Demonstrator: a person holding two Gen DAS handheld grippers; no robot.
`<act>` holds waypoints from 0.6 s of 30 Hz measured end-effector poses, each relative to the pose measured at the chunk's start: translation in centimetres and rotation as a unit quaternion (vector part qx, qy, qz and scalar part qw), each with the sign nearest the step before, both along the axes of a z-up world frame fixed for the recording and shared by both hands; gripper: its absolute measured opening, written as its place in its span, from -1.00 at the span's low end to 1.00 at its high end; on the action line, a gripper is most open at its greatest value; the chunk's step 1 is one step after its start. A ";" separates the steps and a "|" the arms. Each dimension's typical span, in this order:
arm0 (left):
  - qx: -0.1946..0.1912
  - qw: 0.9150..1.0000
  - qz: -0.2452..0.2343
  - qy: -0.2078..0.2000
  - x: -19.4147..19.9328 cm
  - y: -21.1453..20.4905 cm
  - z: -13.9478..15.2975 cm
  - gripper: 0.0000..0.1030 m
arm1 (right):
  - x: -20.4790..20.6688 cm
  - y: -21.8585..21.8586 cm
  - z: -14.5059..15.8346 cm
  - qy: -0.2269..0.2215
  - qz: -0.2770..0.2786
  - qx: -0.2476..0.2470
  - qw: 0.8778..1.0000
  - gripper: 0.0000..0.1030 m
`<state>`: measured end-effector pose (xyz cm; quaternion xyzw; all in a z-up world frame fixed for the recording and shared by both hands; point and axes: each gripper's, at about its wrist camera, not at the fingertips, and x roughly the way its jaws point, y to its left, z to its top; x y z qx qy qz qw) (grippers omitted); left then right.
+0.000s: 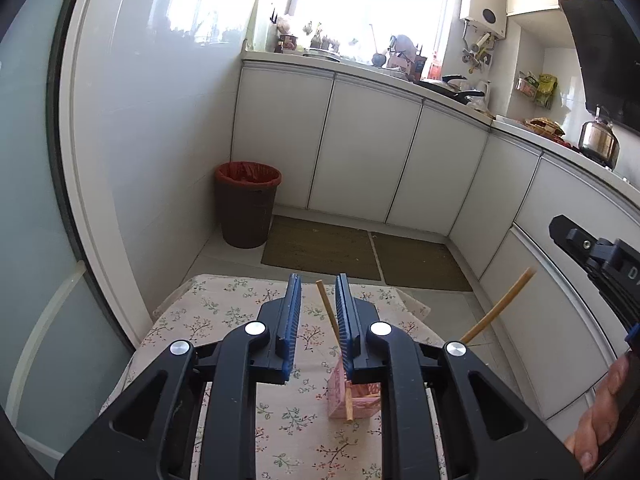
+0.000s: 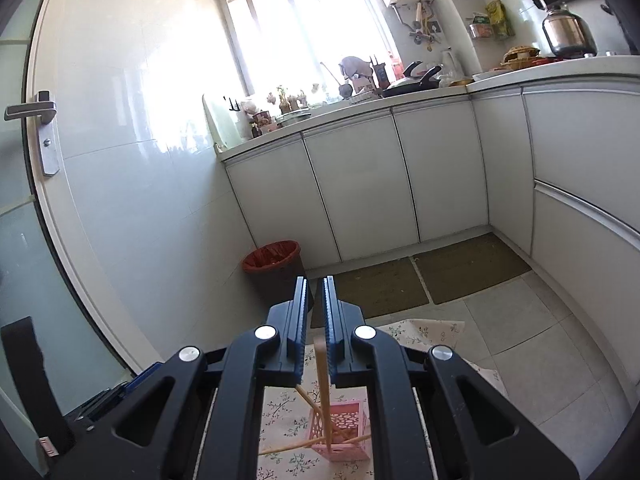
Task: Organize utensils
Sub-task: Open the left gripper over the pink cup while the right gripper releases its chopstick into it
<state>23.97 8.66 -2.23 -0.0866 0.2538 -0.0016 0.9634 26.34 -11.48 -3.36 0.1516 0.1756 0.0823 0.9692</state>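
Looking along the left tongs (image 1: pixel 318 312), the jaws stand moderately apart and grip nothing. One chopstick (image 1: pixel 328 312) rises between them from the pink basket (image 1: pixel 340 396) on the cloth-covered bench (image 1: pixel 224 312), close to the right-hand pad, though contact cannot be told. A second chopstick (image 1: pixel 496 308) angles up to the right, well clear of these jaws. At the right edge sit the other tool and the person's hand (image 1: pixel 600 412). Count from this view: two chopsticks, one basket.

Judged as wood or bamboo, the sticks should be light, stiff and smooth, apt to pivot or slip if pinched near a tip. A hold on the upper shaft, square across the pads, looks safest. The basket seems light plastic with openwork walls, so a hard push could tip or slide it.

Through the right wrist camera, the right tongs (image 2: pixel 317 316) are narrow, nearly closed. A chopstick (image 2: pixel 323 384) stands almost upright between the pads, its lower end in the basket (image 2: pixel 340 432); whether it is gripped or only framed I cannot tell. Two more lean in the basket, one (image 2: pixel 306 398) up-left, one (image 2: pixel 296 445) poking low out over the left side. Count here: three chopsticks, one basket.
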 end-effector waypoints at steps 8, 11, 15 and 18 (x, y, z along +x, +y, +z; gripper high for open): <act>0.002 1.000 0.007 0.003 -0.3 0.9 -0.4 -0.65 | 2.2 1.0 -3.5 0.017 -0.004 -0.015 1.000 -0.83; -0.005 1.000 0.005 -0.002 -0.6 0.7 0.2 -0.61 | 0.9 -0.1 -2.4 0.005 -0.004 -0.008 1.000 -0.77; -0.011 1.000 0.004 -0.007 -1.5 0.6 0.5 -0.49 | -1.7 -2.5 -1.1 -0.008 -0.028 0.009 1.000 -0.37; -0.003 1.000 0.004 -0.009 -2.0 0.6 0.7 -0.26 | -3.4 -4.2 -1.8 0.016 -0.045 0.025 0.999 -0.06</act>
